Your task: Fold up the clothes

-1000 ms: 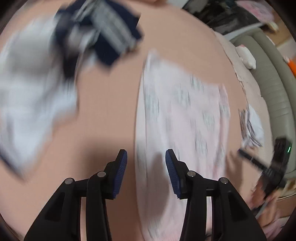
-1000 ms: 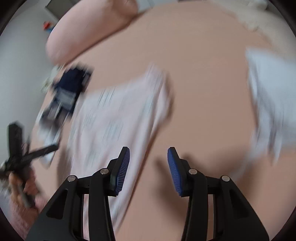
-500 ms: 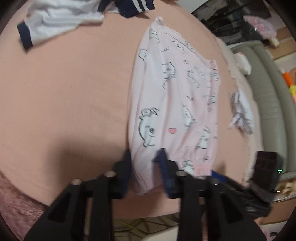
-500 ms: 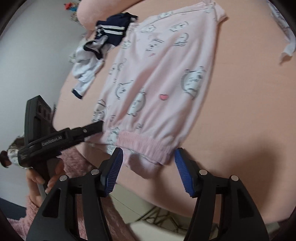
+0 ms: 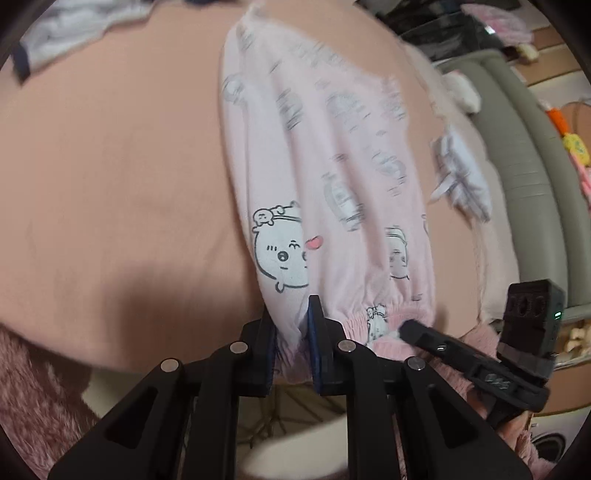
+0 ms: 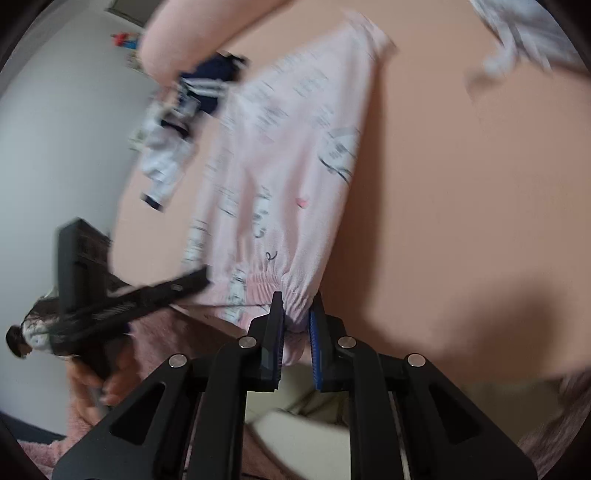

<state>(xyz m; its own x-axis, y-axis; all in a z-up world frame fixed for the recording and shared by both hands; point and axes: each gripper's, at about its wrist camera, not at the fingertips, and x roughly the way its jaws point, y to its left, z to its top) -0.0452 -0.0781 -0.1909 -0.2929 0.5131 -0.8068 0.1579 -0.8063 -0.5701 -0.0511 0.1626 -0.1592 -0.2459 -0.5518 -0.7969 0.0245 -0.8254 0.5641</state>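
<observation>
Pink pajama pants with cartoon prints (image 5: 332, 177) lie stretched along the peach-coloured bed (image 5: 110, 166), waistband toward me at the near edge. My left gripper (image 5: 291, 321) is shut on the left corner of the elastic waistband. My right gripper (image 6: 297, 310) is shut on the waistband's right corner; the pants (image 6: 280, 166) run away from it. Each gripper shows in the other's view: the right gripper (image 5: 406, 326) and the left gripper (image 6: 199, 277). The waistband is lifted slightly off the bed edge.
A white and navy garment (image 5: 74, 33) lies at the far left of the bed, also in the right wrist view (image 6: 177, 129). A small white cloth (image 5: 461, 177) lies right of the pants. A grey sofa (image 5: 535, 166) stands beyond. The floor (image 5: 288, 417) shows below the bed edge.
Both grippers dropped to the bed's near edge, closed on the waistband corners, and began lifting it. Half a second ago the right gripper was still open around the waistband.
</observation>
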